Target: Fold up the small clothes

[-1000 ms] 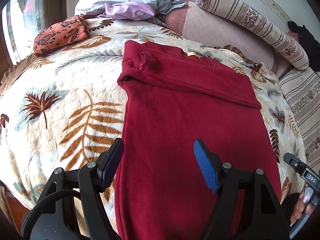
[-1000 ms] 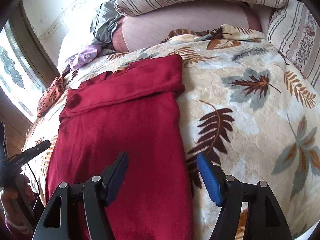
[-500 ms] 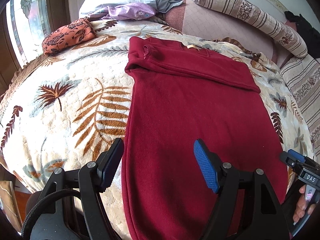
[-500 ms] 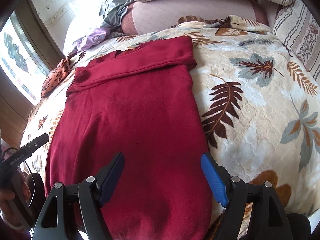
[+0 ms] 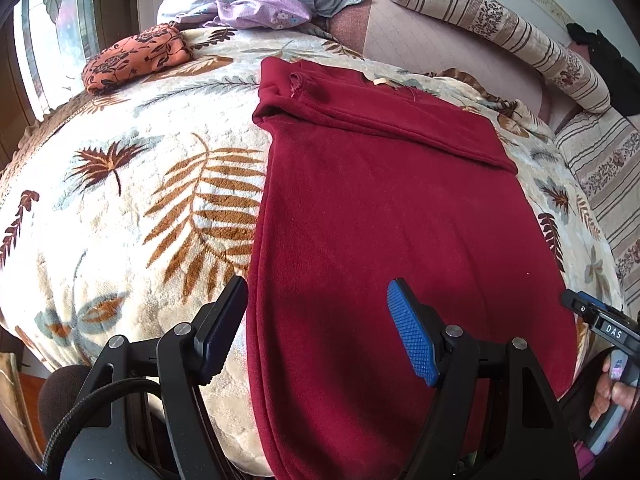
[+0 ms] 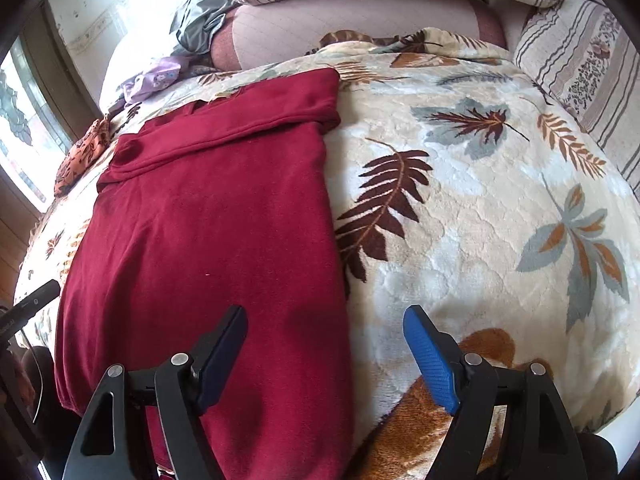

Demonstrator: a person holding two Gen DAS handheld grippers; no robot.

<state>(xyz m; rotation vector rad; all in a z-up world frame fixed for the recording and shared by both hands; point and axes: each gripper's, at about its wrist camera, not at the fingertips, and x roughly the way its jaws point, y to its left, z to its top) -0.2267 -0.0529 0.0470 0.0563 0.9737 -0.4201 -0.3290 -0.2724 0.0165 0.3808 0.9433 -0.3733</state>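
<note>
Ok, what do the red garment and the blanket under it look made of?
Red garment: looks like soft fleece or brushed knit, matte, with a fine fuzzy nap and stitched hems. Blanket: seems plush, probably synthetic fleece, with a slight sheen, embossed quilt-like lines and a printed leaf pattern.

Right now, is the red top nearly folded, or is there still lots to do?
About halfway, I'd guess. Done: the red top lies flat on the leaf blanket as a long strip, its far end tucked over. In hand: nothing yet; the left gripper and right gripper hover open above its near corners. Left: probably lifting the near end over and making it smaller.
</note>
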